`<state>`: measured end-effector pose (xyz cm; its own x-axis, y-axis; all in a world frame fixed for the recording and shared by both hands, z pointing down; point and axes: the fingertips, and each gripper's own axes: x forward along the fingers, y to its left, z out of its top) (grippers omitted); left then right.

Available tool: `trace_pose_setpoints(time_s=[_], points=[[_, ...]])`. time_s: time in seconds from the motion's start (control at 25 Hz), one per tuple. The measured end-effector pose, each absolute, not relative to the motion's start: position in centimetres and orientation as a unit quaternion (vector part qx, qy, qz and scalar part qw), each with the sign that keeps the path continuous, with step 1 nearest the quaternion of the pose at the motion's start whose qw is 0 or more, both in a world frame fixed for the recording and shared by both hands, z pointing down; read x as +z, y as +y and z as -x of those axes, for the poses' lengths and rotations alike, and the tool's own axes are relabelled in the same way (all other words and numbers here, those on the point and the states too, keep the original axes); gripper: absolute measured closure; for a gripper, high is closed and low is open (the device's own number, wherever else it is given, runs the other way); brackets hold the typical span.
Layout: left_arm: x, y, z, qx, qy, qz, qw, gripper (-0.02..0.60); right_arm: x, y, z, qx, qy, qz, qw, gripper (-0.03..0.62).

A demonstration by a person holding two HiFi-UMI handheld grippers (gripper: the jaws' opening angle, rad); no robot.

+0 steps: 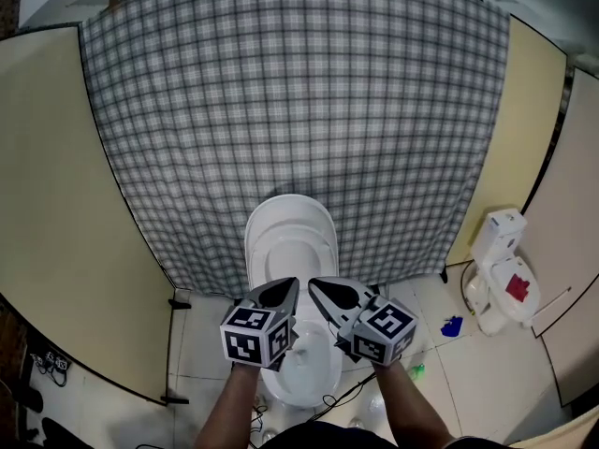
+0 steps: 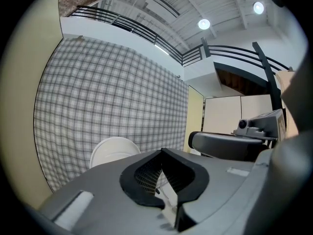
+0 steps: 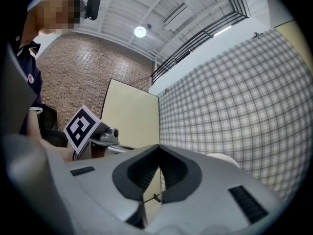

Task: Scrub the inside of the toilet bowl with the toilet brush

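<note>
From the head view, the left tongs (image 1: 283, 292) and right tongs (image 1: 331, 295) hang side by side over the toilet bowl (image 1: 307, 368), its lid (image 1: 291, 237) raised against the checked curtain (image 1: 299, 101). Each pair of tongs is closed, with nothing between the jaws (each gripper view shows this plainly). Those views show only the lid, not the bowl. The right gripper view alone shows a brick wall (image 3: 93, 67). Only the head view shows a second white toilet (image 1: 501, 274) beside a blue item (image 1: 452, 325) on the floor.
</note>
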<state>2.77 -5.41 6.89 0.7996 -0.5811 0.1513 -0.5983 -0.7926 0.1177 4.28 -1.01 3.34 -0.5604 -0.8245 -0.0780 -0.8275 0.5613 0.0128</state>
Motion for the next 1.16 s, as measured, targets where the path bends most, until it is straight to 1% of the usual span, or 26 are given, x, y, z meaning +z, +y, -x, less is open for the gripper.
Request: trace_pose_setpoints(time_s=[0.2,0.64,0.88,1.0,1.16], points=[[5.2,-5.0,-3.7,0.059,-0.319,-0.941,0.096,0.577,1.8,-0.7,-5.2,0.009,0.887,0.461,0.026,0.592],[7.3,-1.8,-2.3,0.044,-0.31,-0.946,0.087,0.577,4.0,3.0,-4.2,0.03,0.883,0.468,0.032,0.592],[4.8,-5.4,-3.6,0.062,-0.31,-0.942,0.108,0.577,1.1,-1.1,-5.0,0.002,0.888,0.459,0.026,0.592],[5.8,-6.1,-3.1,0.063,-0.306,-0.944,0.111,0.577,2.2,-1.9,-4.5,-0.001,0.887,0.462,0.02,0.592],[8.1,-5.8,-2.7,0.053,-0.293,-0.95,0.096,0.577,4.9,-1.7,-3.8,0.02,0.88,0.474,0.016,0.592]])
